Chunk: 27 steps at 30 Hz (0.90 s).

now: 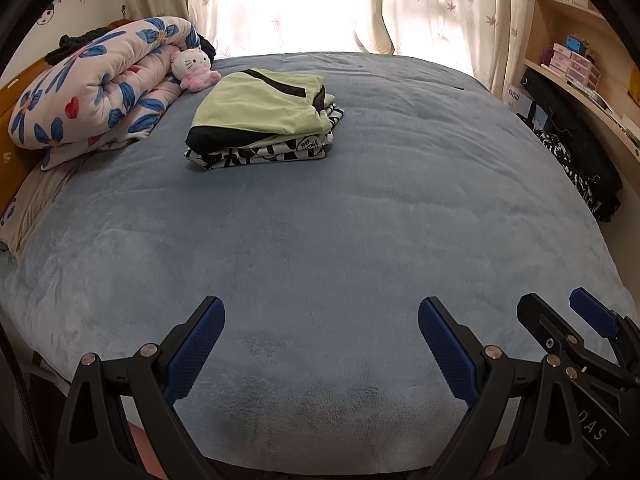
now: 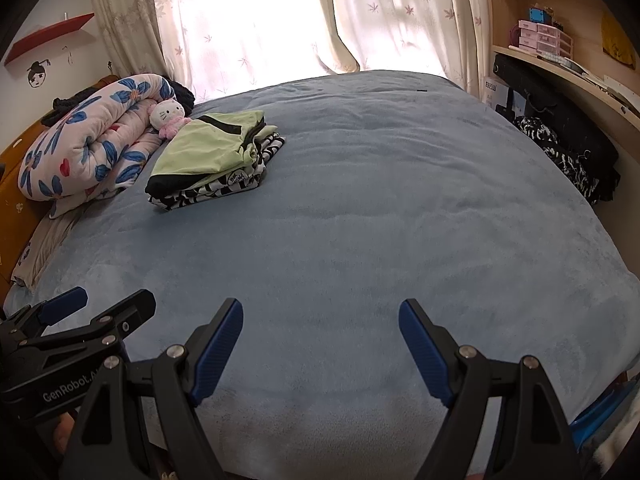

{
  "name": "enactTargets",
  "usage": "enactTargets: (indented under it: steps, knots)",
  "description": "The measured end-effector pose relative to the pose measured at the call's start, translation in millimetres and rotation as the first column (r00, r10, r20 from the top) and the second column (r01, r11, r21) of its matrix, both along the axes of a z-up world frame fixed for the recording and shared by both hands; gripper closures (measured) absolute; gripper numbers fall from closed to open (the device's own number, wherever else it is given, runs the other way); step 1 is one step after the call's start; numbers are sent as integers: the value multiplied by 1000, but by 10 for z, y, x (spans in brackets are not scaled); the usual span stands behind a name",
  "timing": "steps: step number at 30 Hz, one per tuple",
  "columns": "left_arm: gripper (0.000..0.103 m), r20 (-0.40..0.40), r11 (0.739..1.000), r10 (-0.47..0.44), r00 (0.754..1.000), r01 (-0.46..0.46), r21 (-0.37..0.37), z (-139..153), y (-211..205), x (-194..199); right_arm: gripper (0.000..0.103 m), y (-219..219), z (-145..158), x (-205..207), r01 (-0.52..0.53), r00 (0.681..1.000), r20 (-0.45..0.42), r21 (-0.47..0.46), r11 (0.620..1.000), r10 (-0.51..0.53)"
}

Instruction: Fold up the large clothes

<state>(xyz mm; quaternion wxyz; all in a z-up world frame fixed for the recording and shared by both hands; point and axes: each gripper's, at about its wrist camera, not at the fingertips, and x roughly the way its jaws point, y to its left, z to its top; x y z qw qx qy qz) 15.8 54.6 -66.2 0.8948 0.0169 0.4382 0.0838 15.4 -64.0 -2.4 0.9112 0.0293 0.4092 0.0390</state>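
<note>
Both claws hang over the near edge of a bed covered with a blue-grey fleece blanket (image 1: 320,220), side by side and pointing down toward it. The left gripper (image 1: 320,312) has its blue-padded fingers (image 1: 196,344) spread wide, with only bare blanket between them; it holds and touches nothing. The right gripper (image 2: 320,312) is spread just as wide and is likewise empty, its pads clear of the fabric. In the left wrist view the right gripper shows at the right edge, just beside the left one; in the right wrist view the left one shows at the left edge.

The clothes sit well apart from both claws, far and to the left on the bed: a folded light green garment with black trim (image 1: 260,110) lies on top of a folded black-and-white patterned garment (image 1: 260,154). Just beyond the stack sits a white cat plush in pink (image 1: 192,68), leaning against a rolled floral quilt (image 1: 96,88). Floral curtains (image 2: 248,24) hang at the far side, and wooden shelves (image 2: 560,56) stand on the right.
</note>
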Motion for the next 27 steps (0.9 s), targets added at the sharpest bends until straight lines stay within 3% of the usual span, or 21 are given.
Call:
enactTargets:
  steps: [27]
  knots:
    - [7, -65, 1000, 10, 998, -11, -21, -167, 84, 134, 22, 55, -163, 112, 2, 999, -50, -4, 1000, -2]
